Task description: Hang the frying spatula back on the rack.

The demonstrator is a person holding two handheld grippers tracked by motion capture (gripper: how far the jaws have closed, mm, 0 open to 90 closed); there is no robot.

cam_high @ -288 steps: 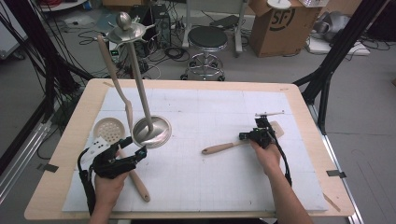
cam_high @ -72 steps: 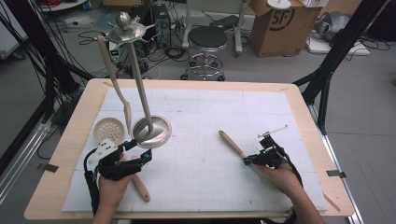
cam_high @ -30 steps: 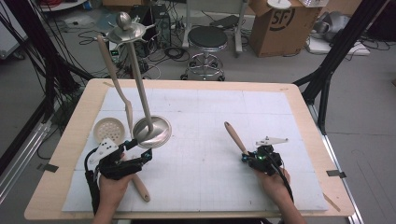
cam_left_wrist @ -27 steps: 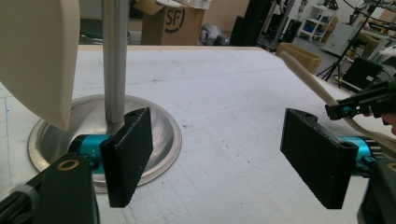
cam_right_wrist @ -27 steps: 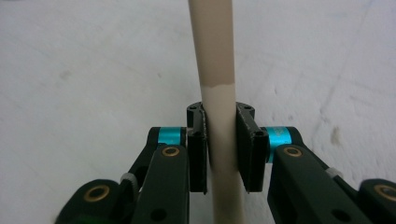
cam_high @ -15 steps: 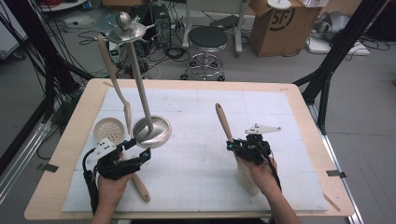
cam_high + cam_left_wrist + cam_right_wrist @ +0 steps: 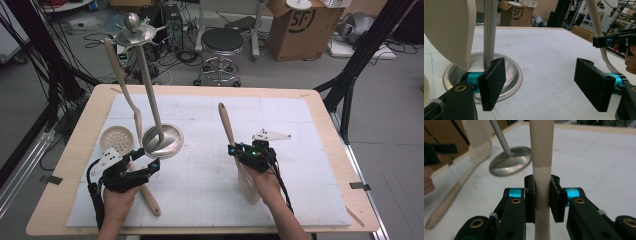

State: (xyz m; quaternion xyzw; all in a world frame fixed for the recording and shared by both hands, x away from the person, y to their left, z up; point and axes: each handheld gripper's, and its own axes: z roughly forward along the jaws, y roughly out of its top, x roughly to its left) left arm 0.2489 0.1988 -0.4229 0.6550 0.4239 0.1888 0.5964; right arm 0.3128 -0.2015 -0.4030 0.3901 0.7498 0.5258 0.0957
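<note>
Right gripper (image 7: 234, 151) pinches a pale spatula (image 7: 235, 145) at the neck where the wooden-coloured handle meets the white blade; in the right gripper view both black jaws press flat against the shaft of the spatula (image 7: 541, 165) from either side. Seen from the high view, the handle rises up and away from the person, tilted slightly to the left, while the broad white blade points down toward the white mat (image 7: 300, 130) beside the right hand (image 7: 262, 182); whether the blade tip touches the mat cannot be told. Left gripper (image 7: 146, 159) rests low on the mat near the front left, its jaws spread wide with nothing between them, as the left gripper view shows clearly (image 7: 541, 82). Just beyond it stands a metal utensil stand (image 7: 150, 95), its round base (image 7: 162, 141) on the mat and its pole leaning up to a disc with a ball on top. A cream-coloured spoon (image 7: 122, 82) hangs from that stand. A perforated skimmer (image 7: 116, 139) lies on the mat left of the base, its wooden handle running toward the front edge under the left hand (image 7: 120, 192). The mat lies on a wooden table (image 7: 330, 120)
</note>
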